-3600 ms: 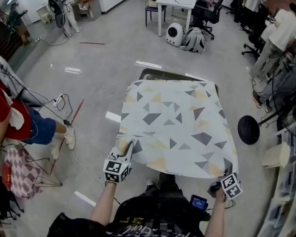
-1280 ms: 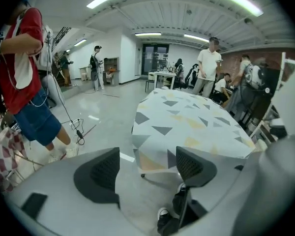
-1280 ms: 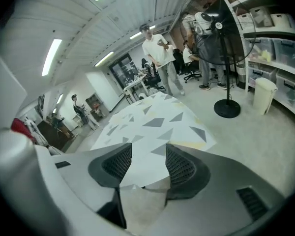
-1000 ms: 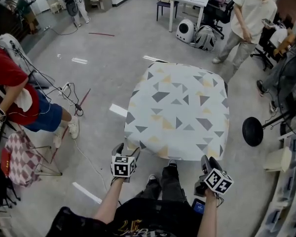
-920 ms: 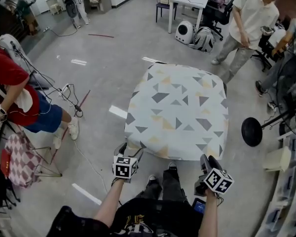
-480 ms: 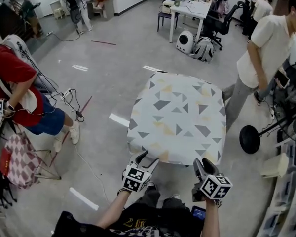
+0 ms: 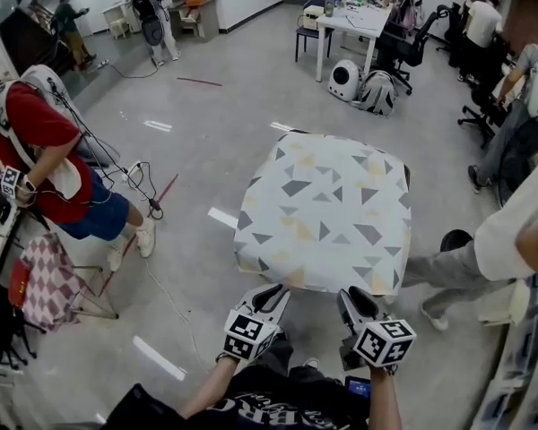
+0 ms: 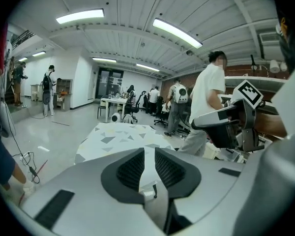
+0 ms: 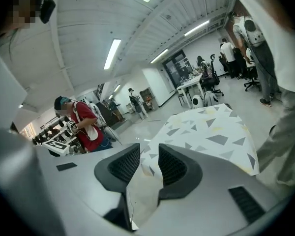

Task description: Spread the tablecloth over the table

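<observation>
The tablecloth (image 7: pixel 327 213), white with grey and yellow triangles, lies spread over the small table and hangs down its sides. Both grippers hover apart from its near edge, on my side of it. My left gripper (image 7: pixel 273 294) has its jaws closing to a narrow slit, and nothing is between them. In the left gripper view the cloth (image 8: pixel 119 136) shows beyond the left gripper (image 8: pixel 146 154). My right gripper (image 7: pixel 351 298) is also closing with nothing between its jaws. Past the right gripper (image 9: pixel 148 159) the cloth (image 9: pixel 206 129) lies ahead.
A person in red (image 7: pixel 45 150) stands at the left beside a checkered folding chair (image 7: pixel 49 280) and floor cables (image 7: pixel 143 186). Another person (image 7: pixel 520 231) walks close by the table's right side. A white desk (image 7: pixel 350 21) with office chairs is at the back.
Both grippers let go of the cloth's near corners, drew back from the table and rose. Their jaws narrowed. A person walked along the table's right side towards me.
</observation>
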